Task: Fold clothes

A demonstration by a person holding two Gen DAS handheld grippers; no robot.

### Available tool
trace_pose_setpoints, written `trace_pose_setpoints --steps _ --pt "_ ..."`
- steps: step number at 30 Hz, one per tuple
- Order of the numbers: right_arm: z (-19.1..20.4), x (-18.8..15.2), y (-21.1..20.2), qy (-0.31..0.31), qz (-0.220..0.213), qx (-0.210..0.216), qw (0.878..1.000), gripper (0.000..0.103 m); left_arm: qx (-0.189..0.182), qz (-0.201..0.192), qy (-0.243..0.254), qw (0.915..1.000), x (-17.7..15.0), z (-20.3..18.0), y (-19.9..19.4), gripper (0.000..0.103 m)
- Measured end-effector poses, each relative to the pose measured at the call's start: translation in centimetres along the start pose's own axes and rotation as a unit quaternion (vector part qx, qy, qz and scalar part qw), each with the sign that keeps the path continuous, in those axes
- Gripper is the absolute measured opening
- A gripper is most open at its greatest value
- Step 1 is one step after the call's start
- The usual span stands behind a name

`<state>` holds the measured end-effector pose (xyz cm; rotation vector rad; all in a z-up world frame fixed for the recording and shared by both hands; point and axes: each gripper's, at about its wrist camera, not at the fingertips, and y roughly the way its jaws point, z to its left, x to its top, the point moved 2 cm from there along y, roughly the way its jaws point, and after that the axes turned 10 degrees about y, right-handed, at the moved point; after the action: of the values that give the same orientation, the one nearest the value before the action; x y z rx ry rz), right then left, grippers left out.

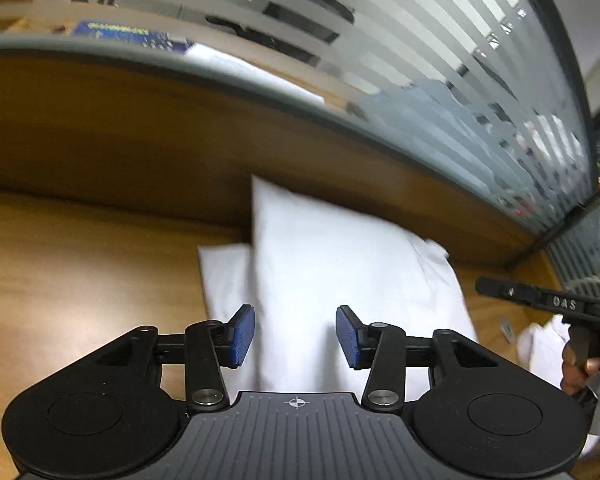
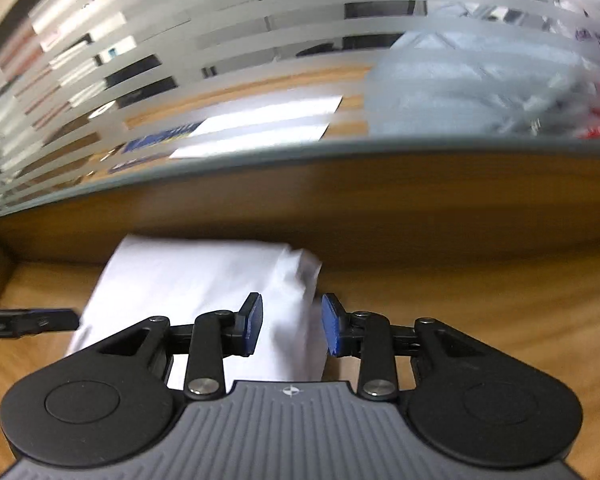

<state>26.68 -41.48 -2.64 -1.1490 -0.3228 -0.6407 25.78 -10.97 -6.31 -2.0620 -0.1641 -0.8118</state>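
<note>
White garment [image 1: 340, 264] lies folded on the table [image 1: 80, 264], directly ahead of both tongs. Left tongs [image 1: 295, 336] and right tongs [image 2: 288, 330] stand open, empty. Smooth creases before regripping edges.

Each hand-held gripper [image 1: 295, 336] — black linkage arms, silver screws, ribbed grey body — bears blue pads [image 1: 244, 334].

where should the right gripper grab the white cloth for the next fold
Probably the near right corner of the white cloth, coming down from above with the right gripper. That long edge lies bare on the wooden table, and the open jaws already straddle it, nothing pinched.
</note>
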Motion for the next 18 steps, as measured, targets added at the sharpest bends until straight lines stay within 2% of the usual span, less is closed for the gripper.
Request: trace_pose_setpoints --steps 4,9,12,14,18 --pt "-0.8 -2.9 0.0 0.016 0.029 0.004 0.999 0.044 -0.006 0.014 -0.025 0.9996 -1.7 0.0 1.0 0.049" --pt "-2.2 -5.4 2.8 0.049 0.059 -0.014 0.997 0.043 0.008 0.048 -0.068 0.9965 -3.0 1.0 3.5 0.05" --pt "-2.1 -5.8 4.7 0.066 0.077 -0.005 0.995 0.043 -0.001 0.054 -0.105 0.993 -3.8 1.5 3.7 0.045" --pt "-2.2 -5.9 4.7 0.078 0.083 0.007 0.994 0.044 -0.007 0.055 -0.112 0.9922 -4.1 1.6 3.5 0.042" --pt "-1.7 -6.4 3.8 0.07 0.098 0.022 0.992 0.029 -0.011 0.067 -0.103 0.9924 -5.2 1.4 2.3 0.04"
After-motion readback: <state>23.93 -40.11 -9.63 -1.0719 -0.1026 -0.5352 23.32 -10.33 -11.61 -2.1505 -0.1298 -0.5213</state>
